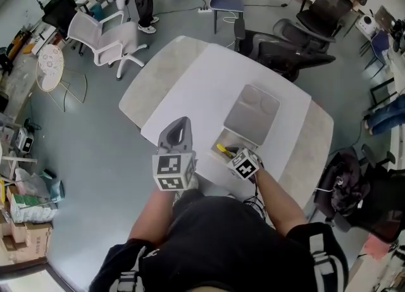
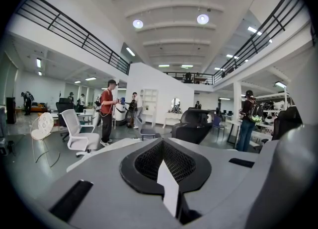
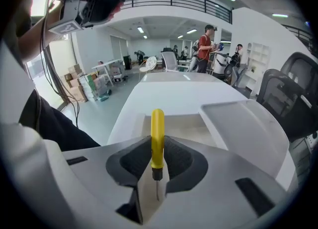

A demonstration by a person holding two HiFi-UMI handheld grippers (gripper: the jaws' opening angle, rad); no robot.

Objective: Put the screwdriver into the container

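Right claw is gripping the yellow screwdriver above the open container on the bench, left claw is hanging closed, empty

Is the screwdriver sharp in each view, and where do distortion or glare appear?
Right gripper view: screwdriver sharp, corners dark. Head view: screwdriver tiny, picture bent by the wide lens. Left gripper view: ceiling lamps glare, railings curve; no screwdriver.
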